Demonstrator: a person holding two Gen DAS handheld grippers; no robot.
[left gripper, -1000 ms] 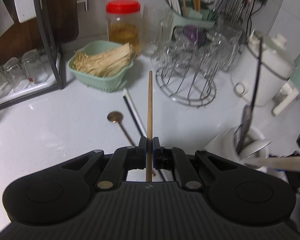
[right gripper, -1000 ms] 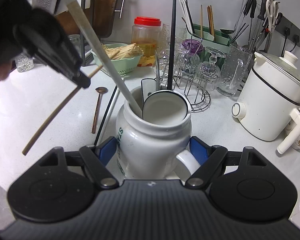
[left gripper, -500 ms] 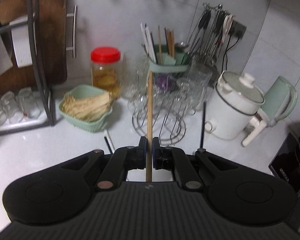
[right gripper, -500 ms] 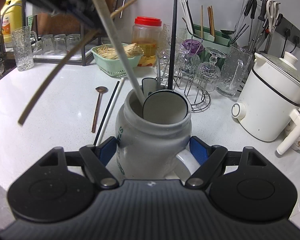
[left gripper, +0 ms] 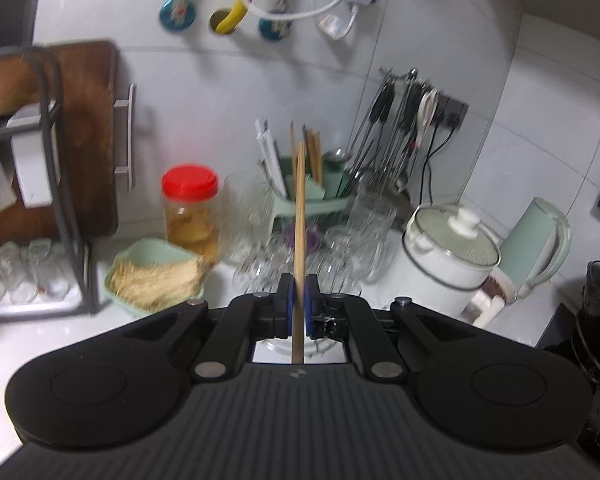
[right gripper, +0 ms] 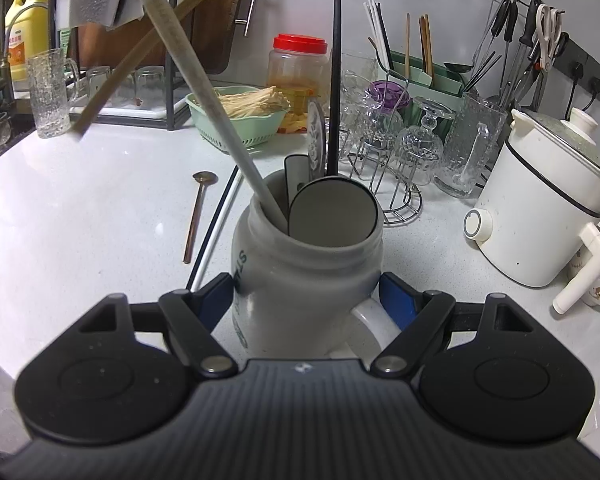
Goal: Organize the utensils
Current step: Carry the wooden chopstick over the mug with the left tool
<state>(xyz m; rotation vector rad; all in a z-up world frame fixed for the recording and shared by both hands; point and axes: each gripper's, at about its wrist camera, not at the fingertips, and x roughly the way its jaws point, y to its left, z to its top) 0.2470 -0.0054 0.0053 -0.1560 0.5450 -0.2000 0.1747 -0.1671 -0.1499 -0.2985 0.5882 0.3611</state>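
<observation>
1. Far left in the right wrist view, a yellow bottle (right gripper: pixel 24 36) stands by a tap, with a ribbed glass (right gripper: pixel 50 92) on the counter (right gripper: pixel 80 208) in front of it.
2. A dark rack (right gripper: pixel 172 40) holds small glasses on a white tray; a brown board (left gripper: pixel 88 136) leans on the wall behind it.
3. A wooden chopstick (right gripper: pixel 140 46) slants through the air above the counter, its low end at the left, touching nothing there.
4. The left gripper (left gripper: pixel 299 306) has its jaws pressed together on that chopstick (left gripper: pixel 299 232), which runs straight ahead between the blue pads.
5. A green basket (right gripper: pixel 240 124) of pale strands sits beside a jar (right gripper: pixel 300 68) with a red lid.
6. A bronze spoon (right gripper: pixel 198 212) lies flat on the counter; just right of it lie a black and a white stick (right gripper: pixel 216 236), side by side.
7. The right gripper (right gripper: pixel 306 300) clamps a white mug (right gripper: pixel 304 280), one blue pad on each side, the handle turned toward the camera.
8. The mug stands on the counter and holds a long white handle (right gripper: pixel 204 96) leaning left, a black handle (right gripper: pixel 334 88) upright, and a white ladle bowl (right gripper: pixel 332 216) facing the camera.
9. Behind the mug, a wire stand (right gripper: pixel 396 184) carries upturned glassware; a green holder (right gripper: pixel 420 76) behind it holds more chopsticks.
10. A clear pitcher (right gripper: pixel 470 148) stands just right of the stand.
11. Tools (right gripper: pixel 516 40) hang from a wall rail.
12. A white cooker (right gripper: pixel 544 204) sits at the right, a pale green kettle (left gripper: pixel 536 244) beyond it.
</observation>
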